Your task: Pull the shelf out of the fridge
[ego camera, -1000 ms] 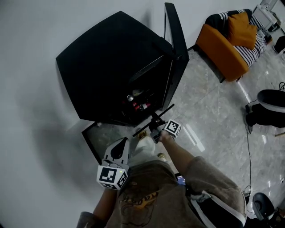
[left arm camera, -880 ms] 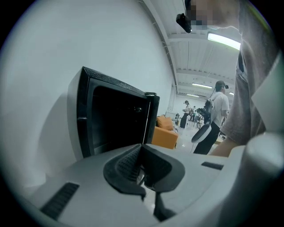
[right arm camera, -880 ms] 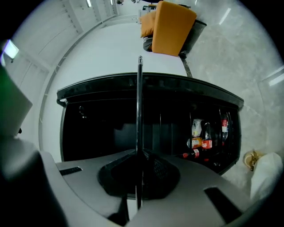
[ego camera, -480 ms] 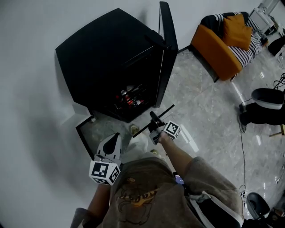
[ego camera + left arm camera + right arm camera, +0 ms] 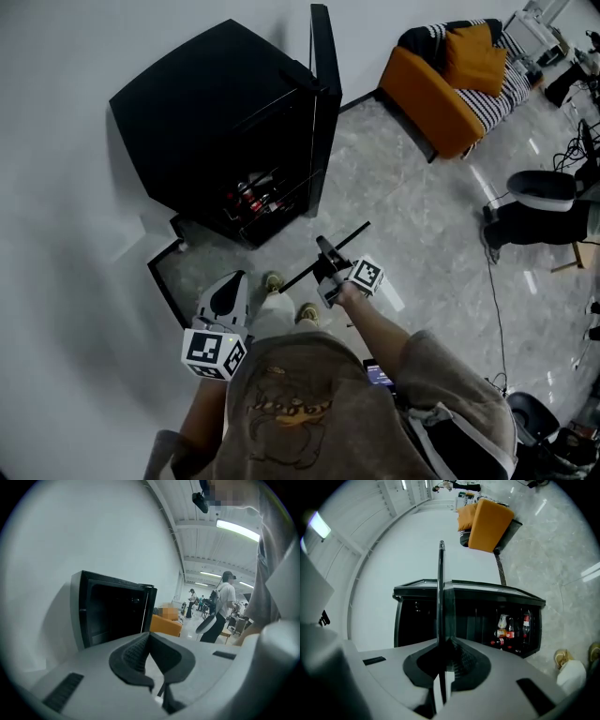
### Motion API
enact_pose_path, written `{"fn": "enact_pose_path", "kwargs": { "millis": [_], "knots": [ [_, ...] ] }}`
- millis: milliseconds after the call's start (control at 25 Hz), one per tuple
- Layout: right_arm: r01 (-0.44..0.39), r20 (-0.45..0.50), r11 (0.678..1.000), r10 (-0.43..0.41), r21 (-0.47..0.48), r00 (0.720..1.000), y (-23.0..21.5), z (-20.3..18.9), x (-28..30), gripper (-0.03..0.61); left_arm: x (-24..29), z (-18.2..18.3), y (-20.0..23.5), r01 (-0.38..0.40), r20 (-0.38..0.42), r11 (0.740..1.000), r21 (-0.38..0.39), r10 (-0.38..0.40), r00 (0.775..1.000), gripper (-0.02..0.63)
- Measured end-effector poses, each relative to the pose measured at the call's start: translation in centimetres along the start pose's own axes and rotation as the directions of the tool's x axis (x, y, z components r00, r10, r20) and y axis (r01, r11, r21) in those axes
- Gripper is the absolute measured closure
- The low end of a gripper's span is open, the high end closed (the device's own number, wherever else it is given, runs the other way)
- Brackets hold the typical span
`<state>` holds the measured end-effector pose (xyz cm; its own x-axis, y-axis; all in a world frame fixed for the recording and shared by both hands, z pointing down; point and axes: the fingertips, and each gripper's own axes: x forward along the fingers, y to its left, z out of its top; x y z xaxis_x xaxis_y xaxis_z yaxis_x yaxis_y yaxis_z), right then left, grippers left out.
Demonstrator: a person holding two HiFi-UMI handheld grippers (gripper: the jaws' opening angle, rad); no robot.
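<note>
Right tongs (image 5: pixel 443 654) pinching shelf (image 5: pixel 439 592) edge-on, shelf held clear of fridge (image 5: pixel 211 112) at 11 o'clock, door open. Left tongs (image 5: pixel 149 641) pressed together, empty. Pull-out looks done; next move likely calls for level carry and set-down.

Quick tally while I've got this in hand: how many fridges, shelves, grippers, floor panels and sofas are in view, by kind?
Fridge: 1
Shelf, clamped in the right gripper: 1
Grippers, counting the shut, empty left gripper: 2
Black-framed panel on the floor by the fridge: 1
Orange sofa: 1
Total: 6
</note>
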<state>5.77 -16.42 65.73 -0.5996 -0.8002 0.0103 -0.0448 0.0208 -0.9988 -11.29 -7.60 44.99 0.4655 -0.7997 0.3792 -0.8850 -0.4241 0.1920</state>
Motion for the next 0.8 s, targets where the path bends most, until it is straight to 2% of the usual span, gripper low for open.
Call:
{"fn": "enact_pose_path", "kwargs": {
  "millis": [400, 800],
  "knots": [
    [-0.029, 0.080, 0.999, 0.028, 0.013, 0.996, 7.4, 0.8, -4.5, 0.551, 0.4, 1.8, -0.7, 0.083, 0.038, 0.996, 0.042, -0.084, 0.996, 0.609],
    [-0.071, 0.148, 0.997, 0.064, 0.041, 0.987, 14.2, 0.5, -8.1, 0.549, -0.4, 3.0, -0.3, 0.103, 0.073, 0.993, 0.065, -0.108, 0.992, 0.607]
  ]
}}
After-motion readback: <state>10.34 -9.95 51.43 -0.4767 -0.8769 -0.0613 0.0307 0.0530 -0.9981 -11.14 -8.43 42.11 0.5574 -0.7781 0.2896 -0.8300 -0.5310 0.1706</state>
